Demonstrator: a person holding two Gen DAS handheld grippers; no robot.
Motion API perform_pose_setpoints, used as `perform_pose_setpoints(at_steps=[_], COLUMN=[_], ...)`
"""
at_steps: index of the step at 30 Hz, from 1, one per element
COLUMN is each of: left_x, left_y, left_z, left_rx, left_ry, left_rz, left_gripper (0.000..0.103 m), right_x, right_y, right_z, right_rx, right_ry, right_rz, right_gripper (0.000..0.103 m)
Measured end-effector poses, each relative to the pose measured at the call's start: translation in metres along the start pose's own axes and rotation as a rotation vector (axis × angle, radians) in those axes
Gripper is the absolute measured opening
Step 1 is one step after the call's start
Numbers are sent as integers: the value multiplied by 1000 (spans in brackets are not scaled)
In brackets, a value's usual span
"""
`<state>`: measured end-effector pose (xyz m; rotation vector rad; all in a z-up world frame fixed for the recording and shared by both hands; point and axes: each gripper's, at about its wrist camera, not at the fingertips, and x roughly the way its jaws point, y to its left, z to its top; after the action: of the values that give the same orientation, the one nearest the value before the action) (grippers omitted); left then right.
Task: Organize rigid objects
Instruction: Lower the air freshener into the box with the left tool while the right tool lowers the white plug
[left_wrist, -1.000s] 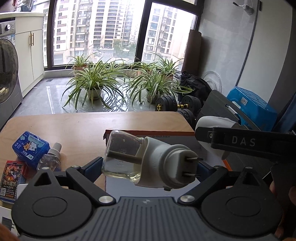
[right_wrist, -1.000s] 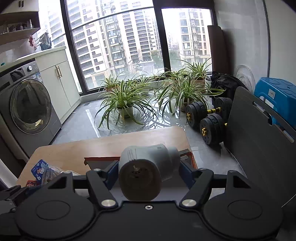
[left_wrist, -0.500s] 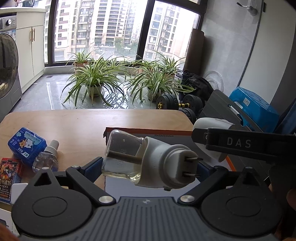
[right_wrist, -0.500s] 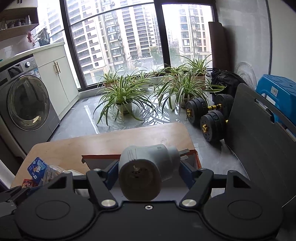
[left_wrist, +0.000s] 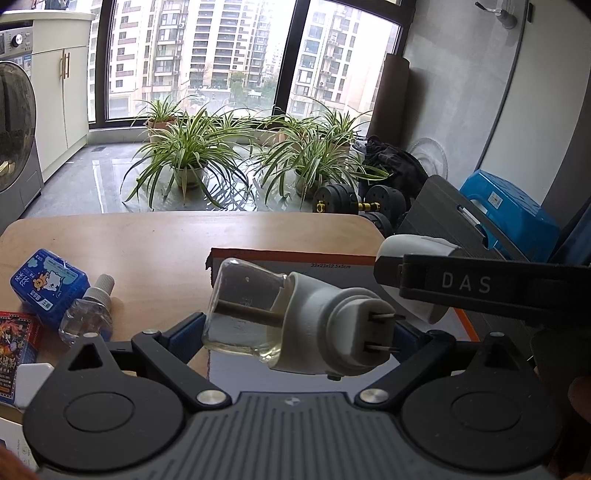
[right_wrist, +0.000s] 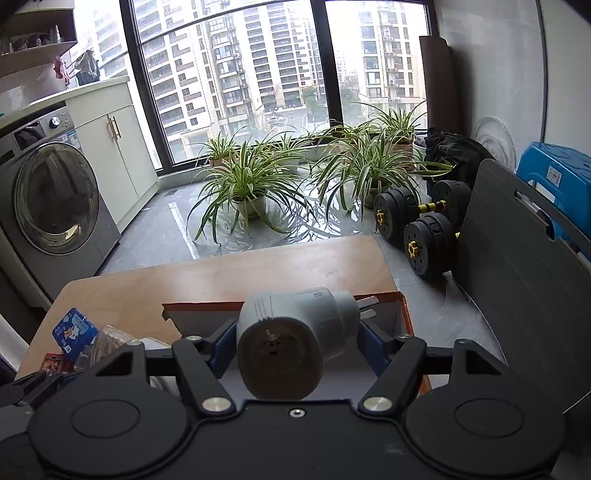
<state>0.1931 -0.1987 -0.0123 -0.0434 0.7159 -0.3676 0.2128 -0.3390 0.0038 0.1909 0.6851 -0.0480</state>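
Two plug-in heaters held up over an orange-rimmed box.

Left gripper (left_wrist: 295, 328) fingers clenched on plug-in vaporizer (left_wrist: 299, 325) with liquid-filled bottle attached; right gripper (right_wrist: 295, 339) fingers clamped on bottleless white plug unit (right_wrist: 291, 343). Below both, shallow box (left_wrist: 332, 258) on counter (left_wrist: 166, 243); contents hidden. Farther left: spare refill bottle (left_wrist: 88, 310), blue pack (left_wrist: 50, 284).

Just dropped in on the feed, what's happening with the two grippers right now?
Each holds a white plug-in heater above the open cardboard box. The left gripper is shut on the heater with a bottle attached; the right gripper is shut on the bare heater. A spare refill bottle and blue box lie on the table.
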Motion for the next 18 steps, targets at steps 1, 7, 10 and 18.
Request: perform_pose_setpoints(at_steps=[1,7,10,18], left_x=[1,4,6,9], left_y=[0,3,4,4], left_z=[-1,-2,-2,-4], left_rx=[0,-5,-7,-4], left_ry=[0,7,9,17], left_rz=[0,3,3,0], left_gripper=[101,101,101,101], right_x=[1,4,6,10], right_y=[0,3,4,4], right_z=[0,-1,-1,-2], right_rx=[-1,-5,-7,2], right_ry=[2,10,17,28], right_rz=[0,3,0,-8], right_gripper=[84,84,84,84])
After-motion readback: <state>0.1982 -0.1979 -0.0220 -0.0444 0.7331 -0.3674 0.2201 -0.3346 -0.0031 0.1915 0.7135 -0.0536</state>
